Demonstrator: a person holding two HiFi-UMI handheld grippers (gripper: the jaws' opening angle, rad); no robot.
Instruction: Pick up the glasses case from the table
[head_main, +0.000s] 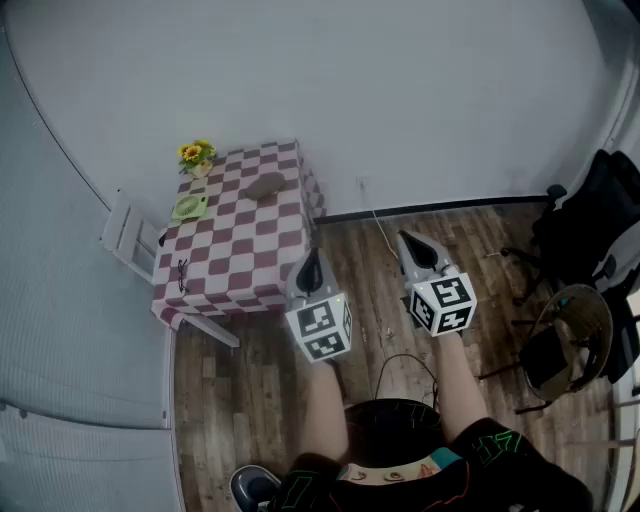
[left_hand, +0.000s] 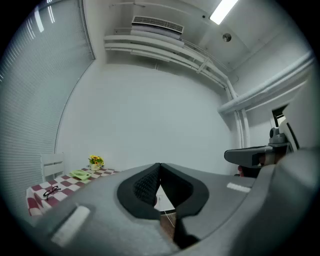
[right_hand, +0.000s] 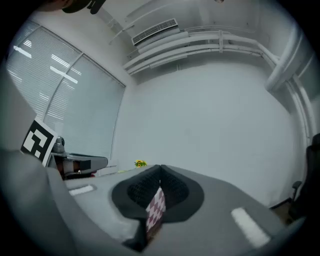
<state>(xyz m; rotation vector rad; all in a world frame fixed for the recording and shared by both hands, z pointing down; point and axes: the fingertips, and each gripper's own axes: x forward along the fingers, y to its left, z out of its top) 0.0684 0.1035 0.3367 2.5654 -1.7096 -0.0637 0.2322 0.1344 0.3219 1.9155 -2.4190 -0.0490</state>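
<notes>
Showing in head view only: glasses case (head_main: 265, 185).

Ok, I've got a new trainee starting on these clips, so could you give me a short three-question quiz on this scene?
1. True or false: the glasses case lies on the checked table, and neither the left gripper nor the right gripper touches it.
2. What stands at the table's far corner, near the wall? A) a pot of yellow flowers B) a mug C) a lamp
3. Fill in: the jaws of both grippers are ____, with nothing held.
Key: 1 true; 2 A; 3 shut.
</notes>
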